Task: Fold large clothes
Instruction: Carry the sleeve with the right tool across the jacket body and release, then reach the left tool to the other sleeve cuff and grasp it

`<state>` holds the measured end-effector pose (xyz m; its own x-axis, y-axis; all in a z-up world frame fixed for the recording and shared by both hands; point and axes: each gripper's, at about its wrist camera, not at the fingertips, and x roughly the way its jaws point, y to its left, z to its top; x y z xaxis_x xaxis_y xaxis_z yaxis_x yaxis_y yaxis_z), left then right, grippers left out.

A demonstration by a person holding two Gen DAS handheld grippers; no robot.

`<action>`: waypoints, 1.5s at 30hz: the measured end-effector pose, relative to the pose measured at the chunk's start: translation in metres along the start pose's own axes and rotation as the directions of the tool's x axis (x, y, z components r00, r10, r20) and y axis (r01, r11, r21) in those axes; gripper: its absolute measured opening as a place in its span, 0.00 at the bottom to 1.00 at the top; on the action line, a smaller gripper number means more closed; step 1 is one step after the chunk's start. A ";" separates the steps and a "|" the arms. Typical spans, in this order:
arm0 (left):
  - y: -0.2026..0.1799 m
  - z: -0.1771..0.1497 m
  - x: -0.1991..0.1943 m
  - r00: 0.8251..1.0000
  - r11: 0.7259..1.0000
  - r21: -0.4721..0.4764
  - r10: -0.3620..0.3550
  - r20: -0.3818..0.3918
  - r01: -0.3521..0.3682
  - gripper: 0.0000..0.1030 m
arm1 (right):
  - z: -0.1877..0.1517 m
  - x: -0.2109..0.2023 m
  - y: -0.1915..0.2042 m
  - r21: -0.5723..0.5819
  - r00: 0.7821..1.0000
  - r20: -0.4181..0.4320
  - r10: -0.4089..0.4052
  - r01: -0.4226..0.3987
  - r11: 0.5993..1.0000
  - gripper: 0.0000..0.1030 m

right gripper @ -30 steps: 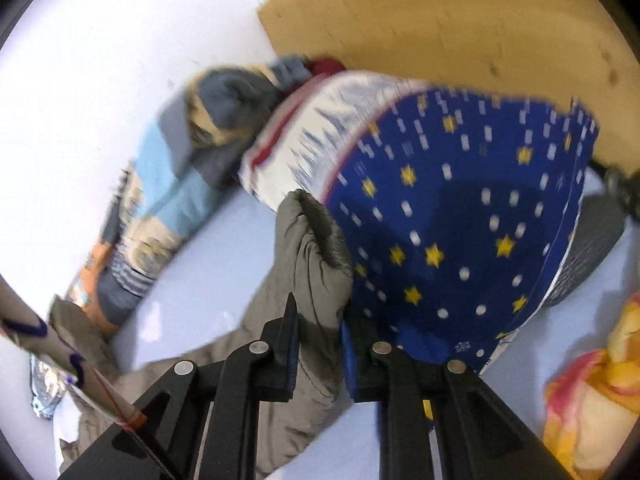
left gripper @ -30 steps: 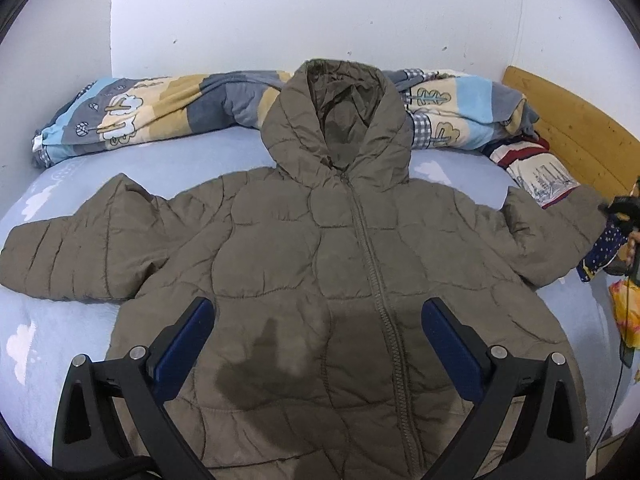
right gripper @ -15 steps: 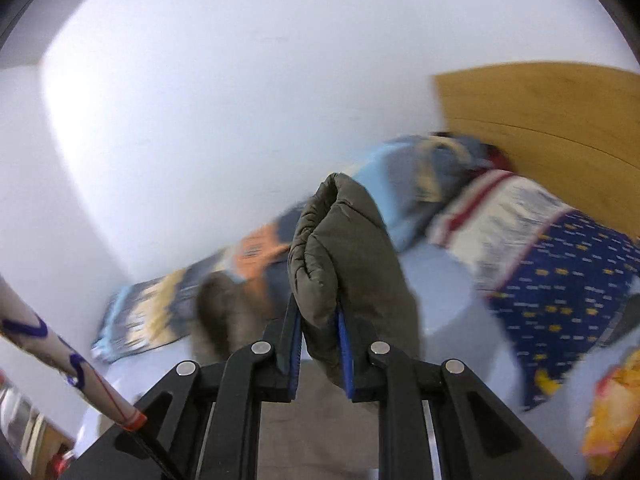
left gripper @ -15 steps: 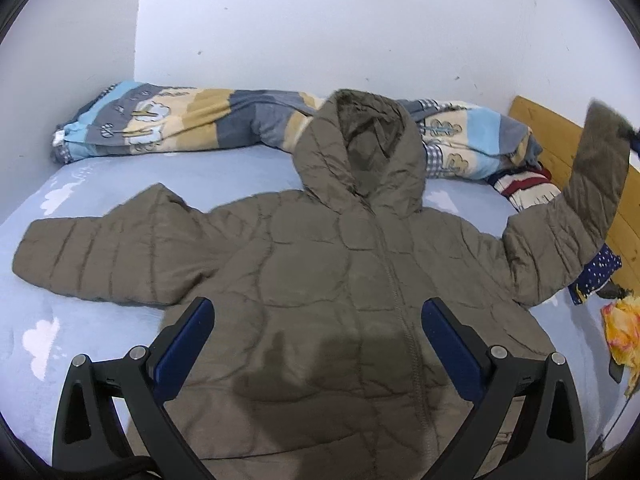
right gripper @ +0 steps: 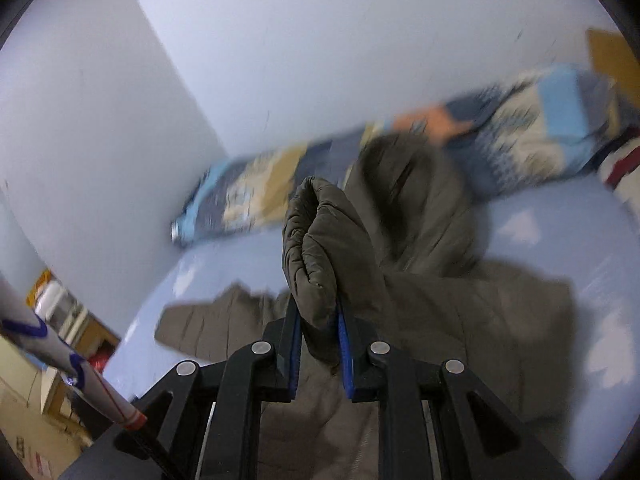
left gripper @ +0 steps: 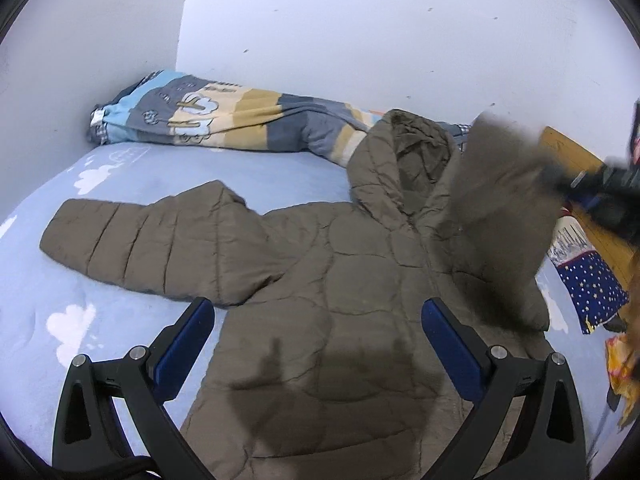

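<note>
Two hand-held grippers: one per wrist view, each with black arms and blue pads.
Left hand-held gripper: hovering at the bottom of the left wrist view, jaws standing wide apart, nothing lying between the pads; its shadow is falling on the jacket's lower front.
Right hand-held gripper: sitting at bottom centre of the right wrist view, pads pressing close together on the sleeve end; in the left wrist view it is showing as a dark blur at the right edge.
Jacket: olive-brown quilted, hooded, lying front up on the bed, zip running down the middle, hood pointing toward the upper centre of the left wrist frame.
Sleeve end: bunching up between the right pads, standing above them in mid-frame; puffy folds are showing clearly.
Raised sleeve: hanging in the air at the right of the left wrist frame, smeared by motion, overlapping the jacket's shoulder and hood edge.
Other sleeve: lying flat, stretching toward the left of the frame on the sheet.
Bed: light blue sheet with white cloud shapes, carrying the jacket.
Rolled quilt: patterned in blue, tan and grey, lying along the white wall at the upper part of the frame, just behind the hood.
Star-print cloth: dark blue, lying at the right edge near a wooden headboard.
</note>
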<state>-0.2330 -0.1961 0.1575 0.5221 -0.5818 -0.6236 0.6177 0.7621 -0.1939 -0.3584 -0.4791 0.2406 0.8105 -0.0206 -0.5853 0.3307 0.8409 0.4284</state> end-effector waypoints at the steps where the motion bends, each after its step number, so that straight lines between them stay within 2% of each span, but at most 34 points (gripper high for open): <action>1: 0.002 0.000 0.001 1.000 1.000 -0.005 0.005 -0.001 -0.005 1.00 | -0.011 0.020 0.004 -0.001 0.999 -0.035 0.010 -0.010 1.000 0.17; 5: 0.004 0.000 0.006 1.000 1.000 -0.014 0.022 -0.016 -0.022 1.00 | -0.046 0.084 0.006 0.043 0.990 -0.136 0.041 -0.035 0.998 0.17; 8: 0.006 0.001 0.011 0.999 0.999 -0.024 0.022 -0.026 -0.023 1.00 | -0.063 0.111 0.009 0.037 0.984 -0.170 0.061 -0.055 0.998 0.18; 10: 0.006 0.001 0.015 0.999 0.999 -0.028 0.024 -0.030 -0.024 1.00 | -0.069 0.121 0.008 0.058 0.968 -0.223 0.119 -0.108 0.992 0.22; 12: 0.006 0.002 0.020 0.999 0.999 -0.030 0.023 -0.029 -0.024 1.00 | -0.070 0.113 0.011 0.061 0.959 -0.223 0.172 -0.163 0.985 0.36; 14: 0.005 0.001 0.027 0.999 0.999 -0.034 0.026 -0.037 -0.028 1.00 | -0.063 0.094 0.005 0.041 0.963 -0.181 0.198 -0.193 0.980 0.42; 16: 0.003 0.000 0.036 0.998 0.999 -0.041 0.025 -0.056 -0.027 1.00 | -0.054 0.076 -0.009 0.041 0.975 -0.129 0.181 -0.177 0.983 0.45; 19: -0.004 -0.001 0.051 0.996 0.999 -0.036 0.032 -0.079 -0.035 1.00 | -0.038 0.054 -0.052 0.071 0.995 -0.073 0.075 -0.070 0.995 0.47; 21: -0.009 -0.003 0.061 0.995 0.999 -0.029 0.035 -0.097 -0.038 1.00 | -0.032 0.044 -0.087 0.056 0.992 -0.072 -0.104 0.109 0.993 0.47; 22: -0.010 -0.005 0.065 0.994 0.999 -0.027 0.035 -0.108 -0.038 1.00 | -0.031 0.042 -0.106 0.045 0.977 -0.079 -0.200 0.204 0.978 0.47; 23: -0.012 -0.007 0.071 0.991 0.999 -0.026 0.033 -0.127 -0.036 1.00 | -0.032 0.041 -0.120 0.037 0.961 -0.085 -0.262 0.266 0.963 0.47; 25: -0.016 -0.011 0.084 0.984 0.999 -0.020 0.035 -0.174 -0.039 1.00 | -0.038 0.046 -0.150 0.025 0.916 -0.130 -0.380 0.386 0.922 0.47; 26: -0.017 -0.014 0.091 0.978 0.999 -0.011 0.049 -0.202 -0.053 1.00 | -0.044 0.051 -0.169 0.041 0.898 -0.169 -0.406 0.418 0.907 0.47; 29: -0.018 -0.027 0.117 0.948 0.995 0.013 0.097 -0.303 -0.098 1.00 | -0.063 0.067 -0.209 0.134 0.897 -0.264 -0.354 0.398 0.908 0.47; 31: -0.016 -0.033 0.128 0.934 0.994 0.011 0.104 -0.342 -0.106 1.00 | -0.070 0.074 -0.217 0.159 0.905 -0.274 -0.326 0.377 0.913 0.47; 34: -0.014 -0.028 0.121 0.946 0.994 -0.013 0.095 -0.311 -0.104 1.00 | -0.062 0.066 -0.205 0.131 0.901 -0.255 -0.352 0.393 0.910 0.47; 38: -0.020 -0.014 0.094 0.976 0.998 -0.002 0.064 -0.206 -0.066 1.00 | -0.060 0.027 -0.166 0.116 0.940 -0.166 -0.298 0.319 0.941 0.48; 40: -0.020 -0.009 0.086 0.984 0.997 0.004 0.071 -0.166 -0.072 1.00 | -0.065 0.014 -0.144 0.109 0.944 -0.154 -0.292 0.310 0.945 0.49; 42: -0.018 -0.007 0.084 0.984 0.997 0.001 0.073 -0.163 -0.074 1.00 | -0.070 0.005 -0.123 0.094 0.956 -0.132 -0.260 0.274 0.957 0.50; 45: -0.011 -0.008 0.084 0.982 0.997 -0.007 0.076 -0.174 -0.079 1.00 | -0.084 0.004 -0.091 0.055 0.962 -0.127 -0.242 0.250 0.967 0.55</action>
<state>-0.2007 -0.2516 0.1011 0.4573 -0.4635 -0.7590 0.5702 0.8077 -0.1498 -0.4260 -0.5106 0.1419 0.6383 -0.1543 -0.7542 0.5488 0.7782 0.3052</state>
